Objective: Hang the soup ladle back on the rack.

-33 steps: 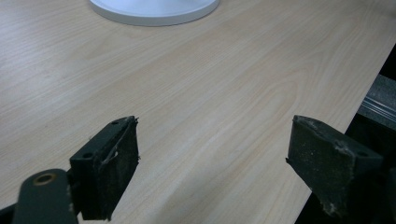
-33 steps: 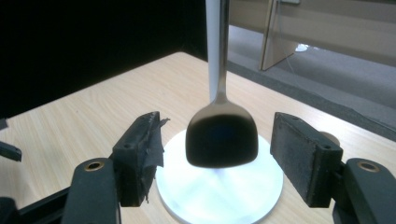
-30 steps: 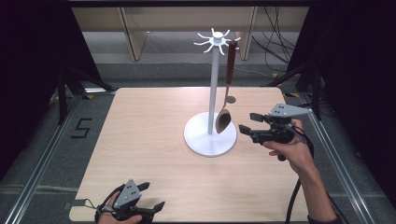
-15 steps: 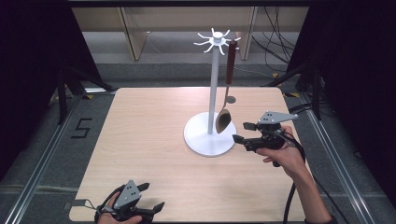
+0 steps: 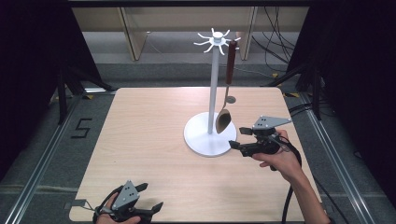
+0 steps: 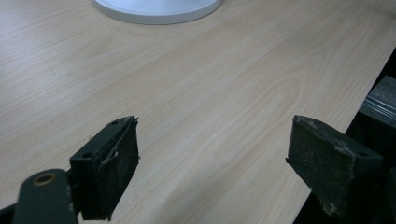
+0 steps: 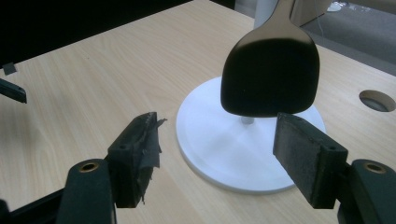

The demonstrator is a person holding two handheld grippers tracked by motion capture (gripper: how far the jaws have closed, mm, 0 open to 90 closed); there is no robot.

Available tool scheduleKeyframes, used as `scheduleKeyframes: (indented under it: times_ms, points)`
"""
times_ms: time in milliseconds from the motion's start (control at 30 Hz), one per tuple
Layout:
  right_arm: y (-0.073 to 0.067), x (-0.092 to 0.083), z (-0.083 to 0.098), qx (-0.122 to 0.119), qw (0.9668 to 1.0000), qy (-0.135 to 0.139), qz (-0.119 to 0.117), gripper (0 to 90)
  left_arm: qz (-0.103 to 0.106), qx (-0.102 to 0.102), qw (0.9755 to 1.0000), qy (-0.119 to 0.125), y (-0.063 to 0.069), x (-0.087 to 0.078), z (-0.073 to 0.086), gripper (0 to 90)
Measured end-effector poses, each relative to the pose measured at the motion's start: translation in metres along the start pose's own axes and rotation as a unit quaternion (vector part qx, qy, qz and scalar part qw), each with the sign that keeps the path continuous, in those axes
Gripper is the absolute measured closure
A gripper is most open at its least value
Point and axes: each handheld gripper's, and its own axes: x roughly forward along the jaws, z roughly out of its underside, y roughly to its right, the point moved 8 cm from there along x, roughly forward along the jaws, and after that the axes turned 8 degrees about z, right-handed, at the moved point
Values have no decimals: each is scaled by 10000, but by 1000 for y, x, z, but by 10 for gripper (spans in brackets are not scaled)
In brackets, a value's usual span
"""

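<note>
While the spoon [image 5: 223, 120] hung from the white stand [image 5: 212, 88], its bowl just above the base, the right tongs [image 5: 237, 138] sat just beside it, spread wide and empty. The left tongs [image 5: 150, 198] rested agape, gripping nothing, at the desk's [image 5: 149, 126] near edge.

We look along our left claw [image 6: 212, 172], whose two black jaws stand wide apart with nothing between them, their pads worn and frayed at the edges. Under them lies the pale wooden surface [image 6: 196, 88], its edge at the right, and the rim of a white round base [image 6: 156, 9] shows at the top.
</note>
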Motion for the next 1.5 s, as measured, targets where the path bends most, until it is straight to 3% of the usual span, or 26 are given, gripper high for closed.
scheduleKeyframes:
  times_ms: [33,100,133,200,233,267,333,367,400,467,500,533,633,667,700,733,767,900,967,1000,1100,1133,1200,1233,1467,1500]
  points:
    - [0,0,1,-61,10000,26,29,321,-15,-20,10000,-8,0,0,1,156]
    - [-4,-1,3,44,10000,-3,2,320,11,174,9998,-49,-2,-1,0,157]
    - [-4,0,4,17,10000,-16,-6,319,-13,16,10000,-48,0,0,1,157]
    - [-2,1,5,-120,9999,45,34,318,10,-47,10000,35,1,1,0,156]
    - [-5,0,8,28,9999,-101,-26,317,2,-42,10000,22,1,0,0,156]
    - [-4,1,9,-10,9999,-107,-40,316,-34,257,9996,-114,-4,-2,1,156]
    - [-3,2,9,-63,10000,-54,-40,316,-22,247,9997,-85,-4,-1,0,156]
    - [-2,2,13,-91,9999,-114,-20,314,-4,141,9999,-46,-2,-1,0,156]
    - [-5,2,15,93,9998,-160,1,314,-15,-26,10000,-28,0,-1,1,156]
    - [-4,3,16,-1,9998,-187,-64,313,-5,188,9998,-65,-3,-1,0,156]
    - [-5,3,18,77,9998,-194,-5,312,-17,-7,10000,-46,0,-1,1,156]
    - [-3,4,18,-35,9999,-153,-14,311,-17,-7,10000,-43,0,-1,1,156]
    - [-4,2,21,15,9997,-248,-25,309,-38,-13,10000,-55,-1,-1,2,156]
    - [-4,3,21,-27,9998,-203,-37,309,-30,108,9999,-65,-2,-1,1,156]
    - [-6,2,22,92,9996,-250,-15,308,-32,218,9997,-80,-4,-1,1,156]
    - [-4,3,23,-53,9997,-233,-40,308,-31,231,9997,-86,-4,-1,1,156]
    - [-6,3,24,37,9997,-246,-9,307,-29,234,9997,-87,-4,-1,1,156]
    - [-6,4,27,-84,9996,-244,-60,306,-27,235,9997,-89,-4,-1,1,156]
    - [-8,3,29,19,9994,-335,-57,305,-27,231,9997,-93,-4,-1,1,156]
    - [-7,4,29,-80,9995,-281,-71,304,-31,222,9997,-90,-4,-2,1,156]
    - [-9,3,32,-36,9994,-349,-75,303,-34,217,9997,-78,-4,-2,1,156]
    - [-8,4,32,-71,9995,-312,-57,303,-30,-17,10000,-40,-1,-1,2,156]
    - [-10,3,34,-31,9995,-313,-16,302,-34,222,9997,-89,-4,-2,1,156]
    - [-10,3,36,-31,9993,-357,-49,301,-32,245,9997,-92,-4,-1,1,156]
    - [-10,2,47,176,9991,-384,75,302,-40,236,9997,-93,-4,-2,1,156]
    - [-8,3,47,37,9994,-337,31,302,-39,239,9997,-93,-4,-1,1,156]
